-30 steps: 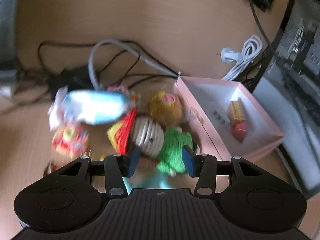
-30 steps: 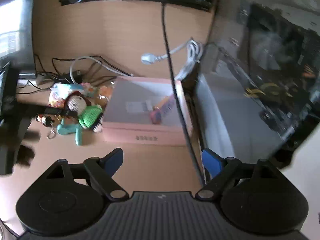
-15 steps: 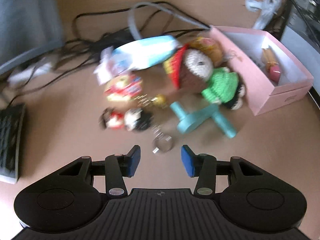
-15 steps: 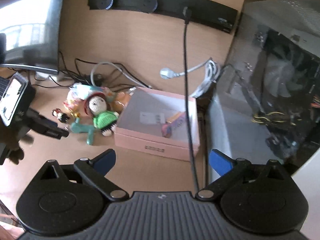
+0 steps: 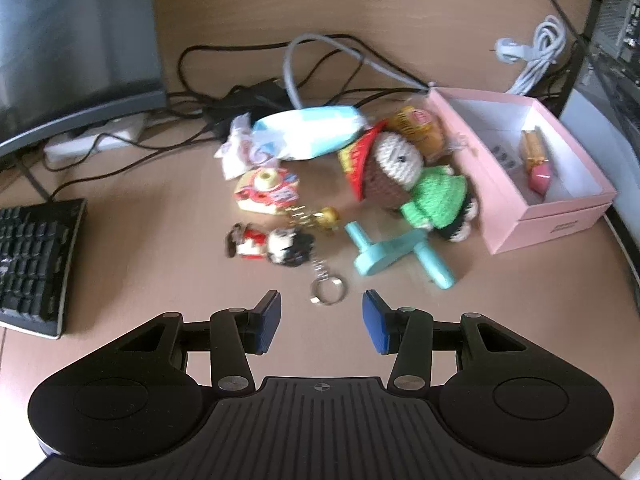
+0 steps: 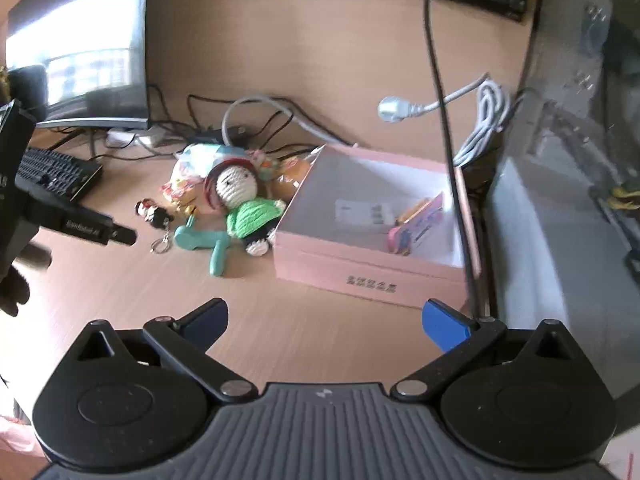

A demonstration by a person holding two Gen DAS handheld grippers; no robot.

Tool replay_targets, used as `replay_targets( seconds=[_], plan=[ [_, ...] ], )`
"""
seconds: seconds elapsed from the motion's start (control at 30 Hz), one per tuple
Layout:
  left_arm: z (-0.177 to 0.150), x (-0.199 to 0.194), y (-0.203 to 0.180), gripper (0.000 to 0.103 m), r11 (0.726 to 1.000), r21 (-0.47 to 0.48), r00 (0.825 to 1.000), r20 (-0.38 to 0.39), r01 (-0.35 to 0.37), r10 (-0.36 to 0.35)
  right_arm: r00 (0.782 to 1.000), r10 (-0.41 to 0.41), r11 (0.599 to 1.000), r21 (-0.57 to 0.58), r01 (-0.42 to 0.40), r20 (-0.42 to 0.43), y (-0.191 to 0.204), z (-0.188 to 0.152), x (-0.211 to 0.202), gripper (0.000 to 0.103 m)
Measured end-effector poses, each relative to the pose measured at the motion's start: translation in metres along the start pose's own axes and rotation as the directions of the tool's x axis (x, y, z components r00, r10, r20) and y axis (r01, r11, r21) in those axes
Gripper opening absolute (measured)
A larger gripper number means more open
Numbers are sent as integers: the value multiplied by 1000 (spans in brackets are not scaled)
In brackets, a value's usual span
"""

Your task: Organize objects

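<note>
Left gripper (image 5: 321,316) has pulled back off the crochet doll (image 5: 416,184), jaws open and empty above the keyring (image 5: 327,292); right gripper (image 6: 325,324) idle, jaws wide open, nothing new in the pink box (image 6: 372,268).

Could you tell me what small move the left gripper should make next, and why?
Probably ease the left gripper forward and down onto the keychain figure. Its jaws are open and empty, the key ring lies just ahead between them, and the pink box still has room.

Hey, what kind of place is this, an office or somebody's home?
Most likely a computer desk, in a home or an office; I cannot tell which. A curved monitor stands beside a black keyboard on the wooden desk, and a glass-sided computer case stands at the right.
</note>
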State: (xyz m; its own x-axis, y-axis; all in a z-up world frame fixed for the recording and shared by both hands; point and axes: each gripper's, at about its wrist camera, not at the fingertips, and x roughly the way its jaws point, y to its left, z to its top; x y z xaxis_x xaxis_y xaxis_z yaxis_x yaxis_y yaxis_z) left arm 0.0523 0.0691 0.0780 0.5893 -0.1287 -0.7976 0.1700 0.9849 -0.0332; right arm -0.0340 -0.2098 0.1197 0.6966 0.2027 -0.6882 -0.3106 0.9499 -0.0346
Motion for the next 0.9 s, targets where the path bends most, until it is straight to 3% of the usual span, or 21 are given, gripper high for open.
replay_targets(
  seconds=[0.17,0.37,0.5,0.67,0.77,0.9],
  plan=[
    [3,1,-15,49,999,-9,999,33,35,-34,999,24,999,-28,-25,-26,-4,-4,11,103],
    [18,-1,-20,49,993,-85,989,128,82,-71,998,16,998,-58,-13,54,8,-11,0,103],
    [59,12,-30,49,981,-143,979,176,131,-105,999,26,994,104,-31,46,21,-26,8,103],
    [122,67,-59,49,997,-79,982,188,-1,16,1000,-19,989,147,20,-8,44,-40,24,103],
    [146,101,-74,49,998,-60,980,200,14,-2,999,-44,987,156,48,-25,47,-40,25,103],
    [150,128,-97,50,995,86,980,197,-44,26,995,-91,984,150,97,-43,41,-44,26,103]
  ],
)
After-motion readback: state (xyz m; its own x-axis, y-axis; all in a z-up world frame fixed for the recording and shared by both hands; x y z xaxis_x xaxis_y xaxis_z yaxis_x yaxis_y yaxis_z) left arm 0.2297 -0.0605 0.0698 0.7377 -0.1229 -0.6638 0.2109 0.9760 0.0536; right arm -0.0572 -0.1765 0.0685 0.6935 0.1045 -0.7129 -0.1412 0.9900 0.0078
